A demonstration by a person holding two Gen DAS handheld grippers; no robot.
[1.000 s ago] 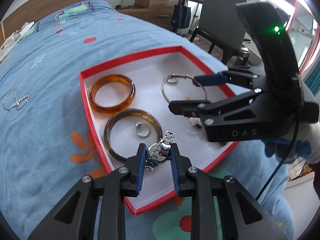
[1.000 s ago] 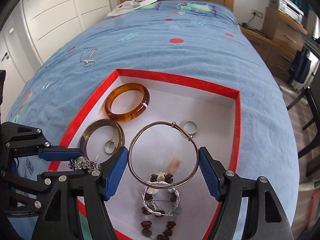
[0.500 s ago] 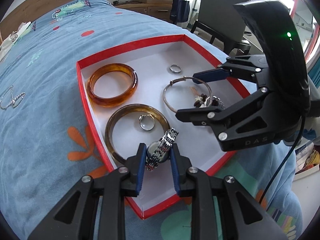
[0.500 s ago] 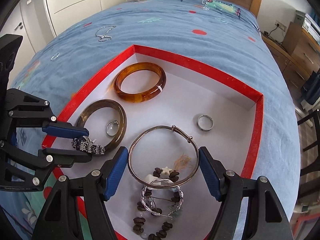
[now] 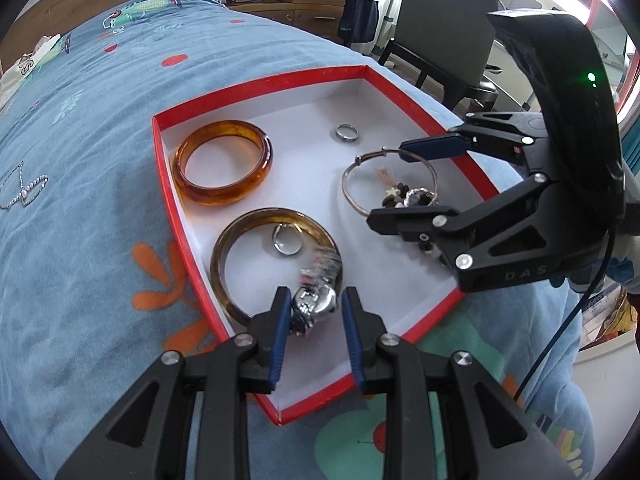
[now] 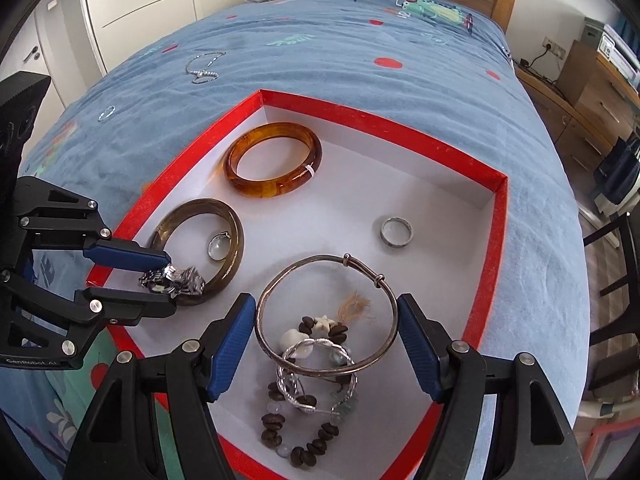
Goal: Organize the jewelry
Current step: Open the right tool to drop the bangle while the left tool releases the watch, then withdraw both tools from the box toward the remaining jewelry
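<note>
Releasing: left gripper (image 5: 313,309) jaws have just been opening, watch (image 5: 316,300) lying loose between them over box (image 5: 256,82); right gripper (image 6: 326,350) is clamping thin bangle (image 6: 326,316).

The box (image 6: 498,240) looks like card, its rim matt red and its floor matt white, on a blue woven cloth bedcover (image 6: 360,92). Near its far-left corner the amber bangle (image 6: 273,159) is glossy, translucent and smooth; the wire bangle (image 6: 326,314) and watch (image 5: 316,300) are shiny metal. The beads (image 6: 276,424) by the near edge look dark and matt.
</note>
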